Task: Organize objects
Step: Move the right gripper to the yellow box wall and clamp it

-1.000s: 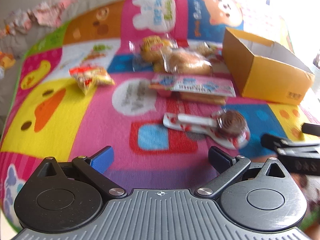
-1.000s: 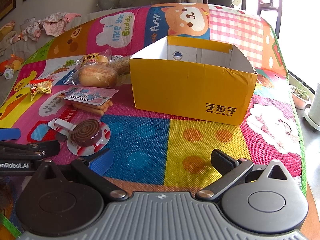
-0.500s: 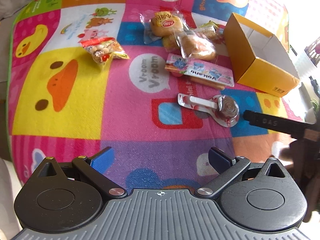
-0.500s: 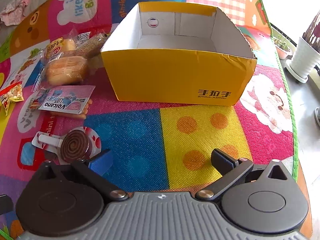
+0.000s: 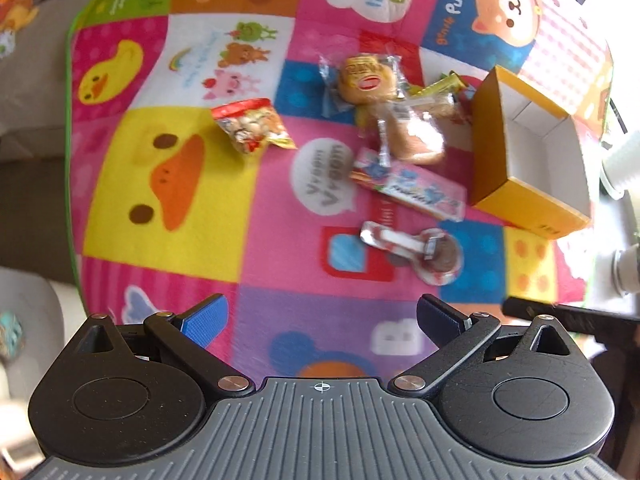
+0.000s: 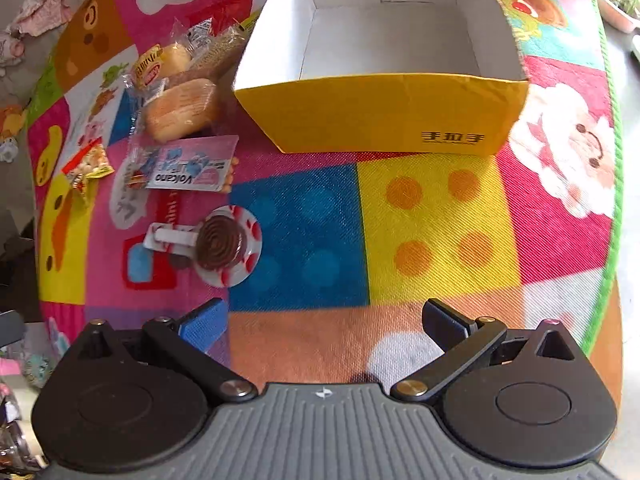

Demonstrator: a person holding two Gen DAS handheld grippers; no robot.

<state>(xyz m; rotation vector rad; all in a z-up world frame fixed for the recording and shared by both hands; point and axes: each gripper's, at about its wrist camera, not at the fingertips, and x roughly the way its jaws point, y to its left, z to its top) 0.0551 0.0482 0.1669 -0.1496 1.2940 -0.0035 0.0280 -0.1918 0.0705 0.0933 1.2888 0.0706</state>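
Lollipop (image 6: 220, 246) lies ahead-left of the spread, unladen right gripper (image 6: 324, 322); left gripper (image 5: 322, 314) likewise spread

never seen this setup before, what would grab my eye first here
The open yellow box with its bare white inside stands at the far side of the bright cartoon mat. Left of it lies a cluster of wrapped snacks, the chocolate swirl lollipop nearest. Both grippers, left and right, are open above the mat.
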